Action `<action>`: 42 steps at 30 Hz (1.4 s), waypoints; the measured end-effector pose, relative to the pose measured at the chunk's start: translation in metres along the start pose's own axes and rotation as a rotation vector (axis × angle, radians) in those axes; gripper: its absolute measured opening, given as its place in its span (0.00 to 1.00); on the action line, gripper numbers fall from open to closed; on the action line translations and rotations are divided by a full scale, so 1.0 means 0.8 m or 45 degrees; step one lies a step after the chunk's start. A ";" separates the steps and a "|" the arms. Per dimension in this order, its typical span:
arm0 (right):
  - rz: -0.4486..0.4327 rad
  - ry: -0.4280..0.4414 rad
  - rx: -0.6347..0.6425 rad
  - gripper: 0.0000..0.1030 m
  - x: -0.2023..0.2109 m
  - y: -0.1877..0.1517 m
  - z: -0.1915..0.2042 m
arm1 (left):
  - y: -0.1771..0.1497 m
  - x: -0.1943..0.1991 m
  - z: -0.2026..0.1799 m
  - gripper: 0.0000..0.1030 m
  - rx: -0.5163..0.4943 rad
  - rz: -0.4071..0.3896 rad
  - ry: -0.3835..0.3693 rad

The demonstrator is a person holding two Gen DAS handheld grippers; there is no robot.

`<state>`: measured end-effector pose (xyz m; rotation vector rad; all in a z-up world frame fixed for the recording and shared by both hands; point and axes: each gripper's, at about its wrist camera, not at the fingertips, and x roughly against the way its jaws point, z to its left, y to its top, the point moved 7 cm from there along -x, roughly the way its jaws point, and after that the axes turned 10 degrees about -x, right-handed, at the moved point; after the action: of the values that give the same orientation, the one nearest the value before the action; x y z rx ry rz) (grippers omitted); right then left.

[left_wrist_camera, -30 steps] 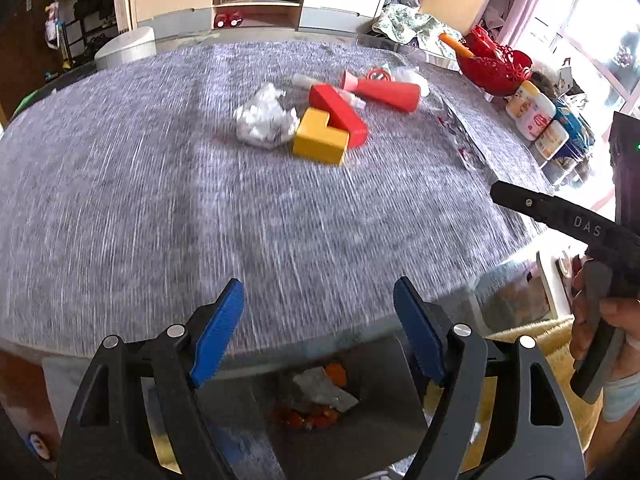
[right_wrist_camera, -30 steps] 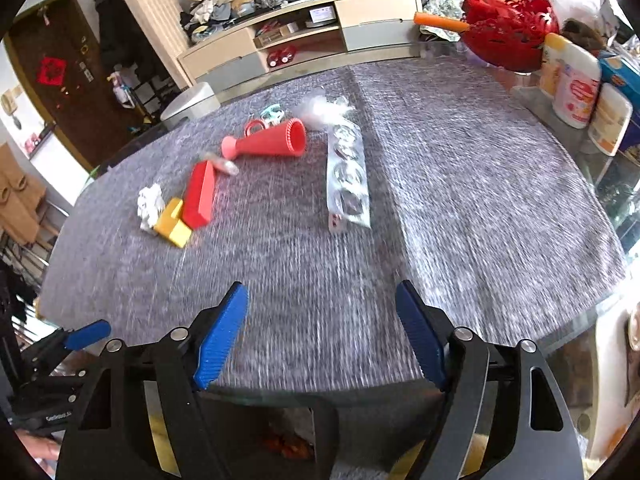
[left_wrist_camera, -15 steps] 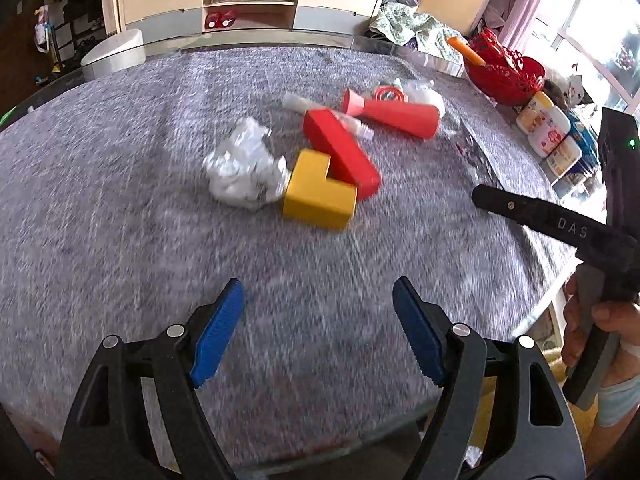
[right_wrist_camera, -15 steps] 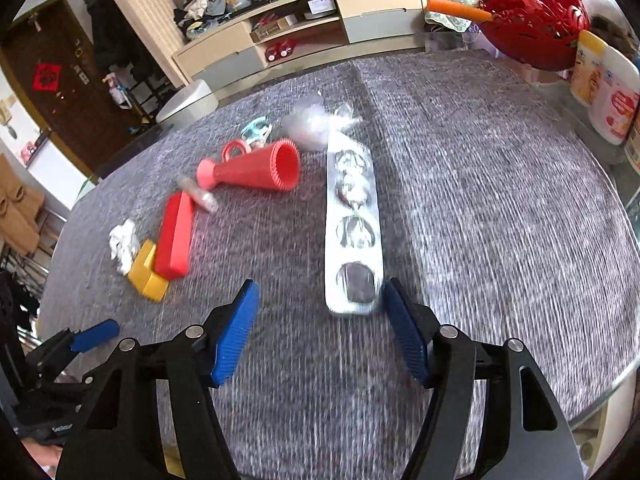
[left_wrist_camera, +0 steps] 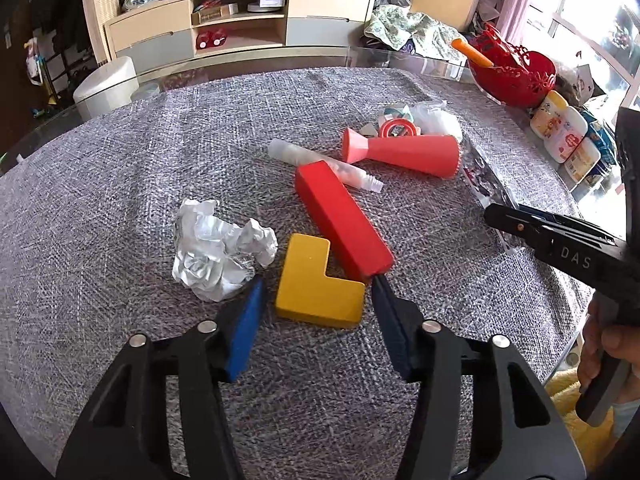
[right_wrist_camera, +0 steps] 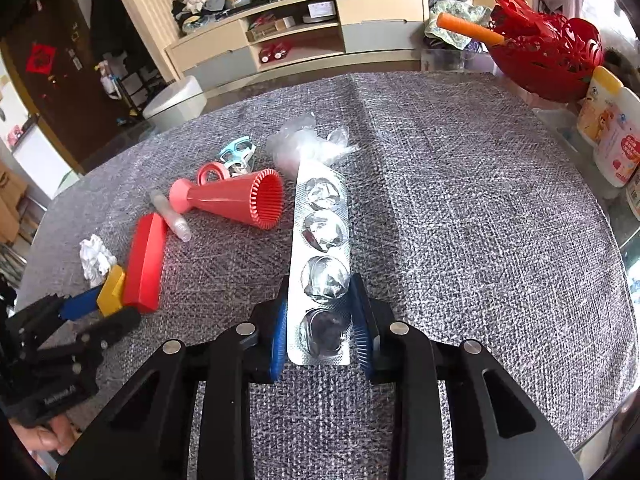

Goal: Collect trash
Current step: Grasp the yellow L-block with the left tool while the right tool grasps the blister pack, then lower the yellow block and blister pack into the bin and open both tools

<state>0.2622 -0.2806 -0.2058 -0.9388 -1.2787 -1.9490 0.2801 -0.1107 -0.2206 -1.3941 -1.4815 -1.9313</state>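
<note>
A silver blister pack (right_wrist_camera: 322, 256) lies lengthwise on the grey tablecloth. My right gripper (right_wrist_camera: 320, 300) straddles its near end, the blue pads close on both long edges; contact is unclear. A crumpled white paper ball (left_wrist_camera: 218, 252) lies at the left in the left wrist view, just beyond my open left gripper (left_wrist_camera: 316, 284). That gripper sits around a yellow L-shaped block (left_wrist_camera: 316, 280). The paper ball also shows in the right wrist view (right_wrist_camera: 94, 258). A crumpled clear plastic bag (right_wrist_camera: 304, 142) lies beyond the pack. A small clear tube (left_wrist_camera: 320, 164) lies by the red block.
A red bar block (left_wrist_camera: 340, 218) and a red cone-shaped brush (left_wrist_camera: 404, 152) lie mid-table, with small ring toys (right_wrist_camera: 236, 152) behind. A red basket (right_wrist_camera: 548, 56) and white bottles (right_wrist_camera: 608, 128) stand at the right edge. A cabinet (left_wrist_camera: 240, 28) stands beyond the table.
Both grippers moved forward over the table. The left one came around the yellow block beside the paper ball. The right one narrowed and reached the blister pack's near end.
</note>
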 end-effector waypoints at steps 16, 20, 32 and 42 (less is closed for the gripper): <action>-0.022 0.078 0.048 0.28 0.063 -0.039 0.021 | -0.051 0.057 -0.004 0.39 0.031 0.008 0.002; -0.040 0.107 0.075 0.28 0.088 -0.052 0.034 | -0.066 0.092 -0.006 0.39 0.060 -0.030 -0.007; -0.055 0.162 0.159 0.28 0.165 -0.122 0.065 | -0.129 0.185 -0.044 0.39 0.063 -0.099 -0.002; 0.067 0.184 0.235 0.28 0.174 -0.216 0.076 | -0.214 0.204 -0.066 0.39 0.083 -0.045 -0.024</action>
<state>0.0604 -0.1810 -0.1595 -0.7201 -1.3106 -1.7891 0.0521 -0.0414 -0.1755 -1.3699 -1.5733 -1.8781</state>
